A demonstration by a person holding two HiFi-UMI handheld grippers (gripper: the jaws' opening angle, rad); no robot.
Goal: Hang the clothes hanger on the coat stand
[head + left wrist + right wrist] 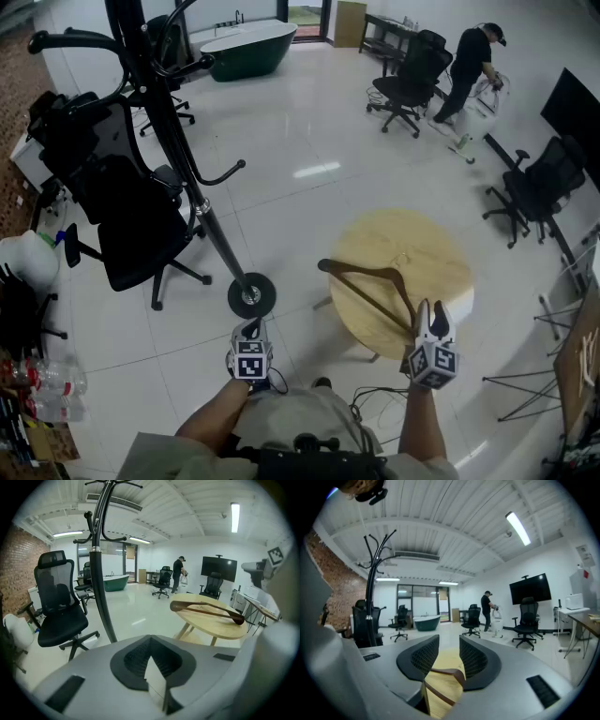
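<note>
A dark brown wooden clothes hanger (367, 282) lies flat on the round wooden table (441, 253). My right gripper (431, 311) is at the hanger's near right end, jaws apart, and in the right gripper view the hanger (445, 673) lies low between them without visible pressing. This gripper (449, 641) holds nothing. The black coat stand (178, 141) leans across the left of the head view and ends in a round base (251, 295). My left gripper (251, 330) hovers just in front of that base, shut and empty. The left gripper view shows the stand (99, 583) and the hanger (206, 610).
Black office chairs (122, 216) crowd behind the coat stand. More chairs (534, 187) stand at the right, near a dark screen (577, 108). A person (472, 66) bends over a cart at the far right. A dark green bathtub (248, 47) sits at the back.
</note>
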